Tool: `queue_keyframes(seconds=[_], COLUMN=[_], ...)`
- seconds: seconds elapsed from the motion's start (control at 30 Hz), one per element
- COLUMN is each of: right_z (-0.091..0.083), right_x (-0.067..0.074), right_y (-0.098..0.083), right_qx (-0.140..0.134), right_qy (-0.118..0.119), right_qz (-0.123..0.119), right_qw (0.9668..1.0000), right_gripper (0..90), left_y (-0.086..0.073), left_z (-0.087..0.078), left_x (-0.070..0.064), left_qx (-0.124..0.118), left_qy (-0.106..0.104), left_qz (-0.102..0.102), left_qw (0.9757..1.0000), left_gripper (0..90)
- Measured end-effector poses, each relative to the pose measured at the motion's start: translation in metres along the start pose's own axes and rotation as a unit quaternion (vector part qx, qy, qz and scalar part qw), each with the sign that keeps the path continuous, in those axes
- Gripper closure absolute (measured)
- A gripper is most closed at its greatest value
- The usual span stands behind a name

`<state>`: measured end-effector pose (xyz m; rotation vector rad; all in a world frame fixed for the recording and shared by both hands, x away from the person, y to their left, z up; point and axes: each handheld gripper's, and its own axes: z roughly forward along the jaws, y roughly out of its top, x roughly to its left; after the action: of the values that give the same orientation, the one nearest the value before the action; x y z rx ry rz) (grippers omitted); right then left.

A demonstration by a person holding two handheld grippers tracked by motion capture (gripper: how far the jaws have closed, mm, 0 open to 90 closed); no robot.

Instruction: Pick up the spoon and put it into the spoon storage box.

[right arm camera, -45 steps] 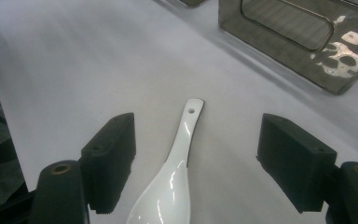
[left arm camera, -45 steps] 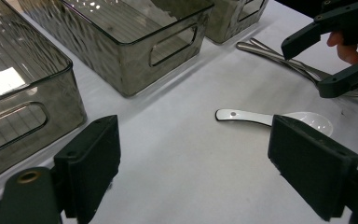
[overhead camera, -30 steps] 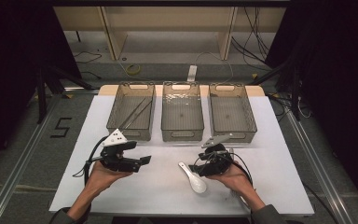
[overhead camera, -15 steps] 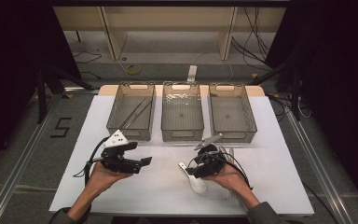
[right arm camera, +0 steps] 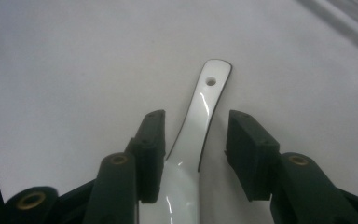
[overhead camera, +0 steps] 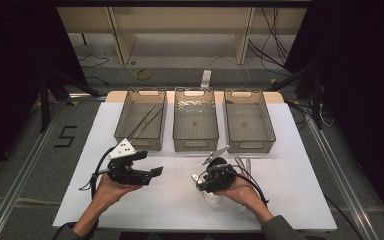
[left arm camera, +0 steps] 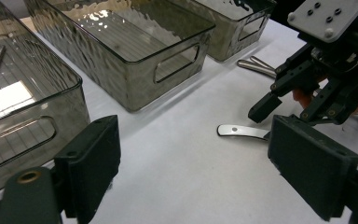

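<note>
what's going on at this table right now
A person sits at a white table holding a tool in each hand. The right tool is lowered over a white spoon lying on the table, its jaws straddling the handle; they have just been closing, but a gap still shows on each side. The left tool hovers open, holding nothing. Three clear bins stand in a row behind; the left bin holds thin metal sticks, and some metal cutlery lies near the right hand.

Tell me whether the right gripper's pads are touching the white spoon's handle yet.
Apart. In the right gripper view the right gripper, whose jaws have just been closing, straddles the white spoon; white table shows between the handle and the right-hand pad, while the left-hand gap is slimmer.
</note>
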<state>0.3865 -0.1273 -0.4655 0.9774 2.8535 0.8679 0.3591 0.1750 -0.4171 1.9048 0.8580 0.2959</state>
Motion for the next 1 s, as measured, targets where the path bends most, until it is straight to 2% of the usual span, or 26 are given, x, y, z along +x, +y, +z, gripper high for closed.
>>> queue_keyframes(seconds=[0.13, 0.43, 0.6, 0.77, 0.83, 1.0], right_z=[0.003, 0.006, 0.007, 0.008, 0.009, 0.010], right_x=[0.000, 0.000, 0.007, 0.008, 0.007, 0.012], right_y=[0.000, 0.000, 0.002, 0.002, 0.003, 0.004], right_qx=[0.009, 0.021, 0.029, 0.030, 0.029, 0.033], right_qy=[0.007, 0.019, 0.008, 0.010, 0.018, 0.015], right_qz=[-0.006, -0.005, -0.021, -0.017, -0.011, -0.022], right_qw=[0.9999, 0.9996, 0.9993, 0.9994, 0.9994, 0.9991], right_gripper=[65.8, 68.2, 71.4, 77.7, 82.3, 85.2], left_y=[0.000, 0.000, 0.000, 0.000, 0.000, 0.000], left_z=[0.000, 0.000, 0.000, 0.000, 0.000, -0.001], left_x=[0.000, -0.001, -0.001, -0.002, -0.002, -0.002], left_qx=[-0.001, 0.000, -0.001, 0.001, 0.001, 0.000], left_qy=[0.000, 0.000, 0.000, 0.001, 0.001, 0.002], left_qz=[0.001, 0.007, 0.008, 0.010, 0.010, 0.010], left_qw=[1.0000, 1.0000, 1.0000, 1.0000, 0.9999, 0.9999], left_gripper=[16.5, 16.5, 16.6, 16.7, 16.7, 16.8])
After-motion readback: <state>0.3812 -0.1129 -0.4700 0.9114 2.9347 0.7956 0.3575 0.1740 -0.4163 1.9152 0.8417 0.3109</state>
